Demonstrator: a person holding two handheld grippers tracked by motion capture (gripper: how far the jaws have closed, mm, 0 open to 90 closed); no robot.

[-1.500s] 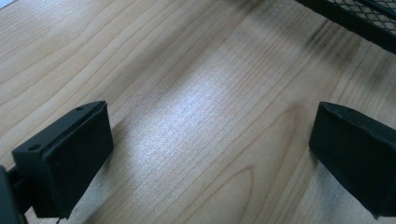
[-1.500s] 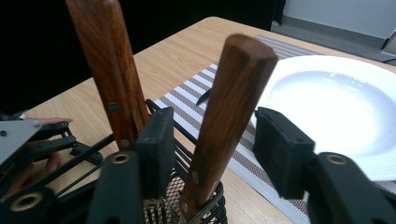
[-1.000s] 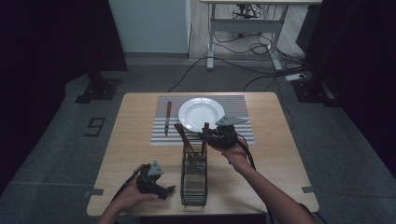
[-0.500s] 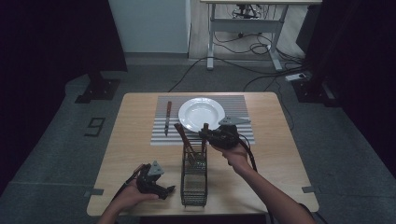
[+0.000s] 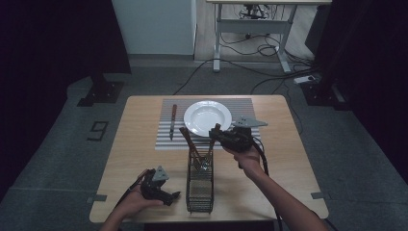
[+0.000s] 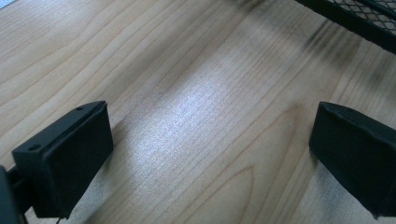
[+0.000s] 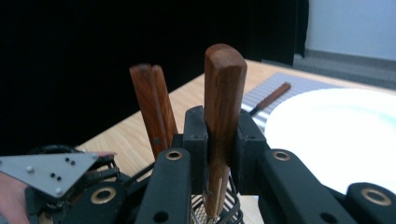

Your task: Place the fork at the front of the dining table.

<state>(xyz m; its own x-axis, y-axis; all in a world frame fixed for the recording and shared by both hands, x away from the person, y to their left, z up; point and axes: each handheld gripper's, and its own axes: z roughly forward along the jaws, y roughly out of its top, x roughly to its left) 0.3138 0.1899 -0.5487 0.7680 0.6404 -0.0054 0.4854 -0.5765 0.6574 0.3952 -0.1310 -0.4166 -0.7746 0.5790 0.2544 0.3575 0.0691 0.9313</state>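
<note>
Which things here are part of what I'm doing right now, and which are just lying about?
In play:
- right gripper, shut on a wooden-handled utensil
- mesh caddy it stands in
- second wooden handle in the caddy

Lying about:
- white plate
- knife on the striped mat
- left gripper, open over bare table

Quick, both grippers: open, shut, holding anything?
Left gripper: open, holding nothing, over the bare wooden table.
Right gripper: shut on a brown wooden utensil handle in the black wire caddy.

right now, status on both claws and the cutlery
Right claw shut on wooden handle in wire caddy. Left claw open on bare table. Second handle alongside.
</note>
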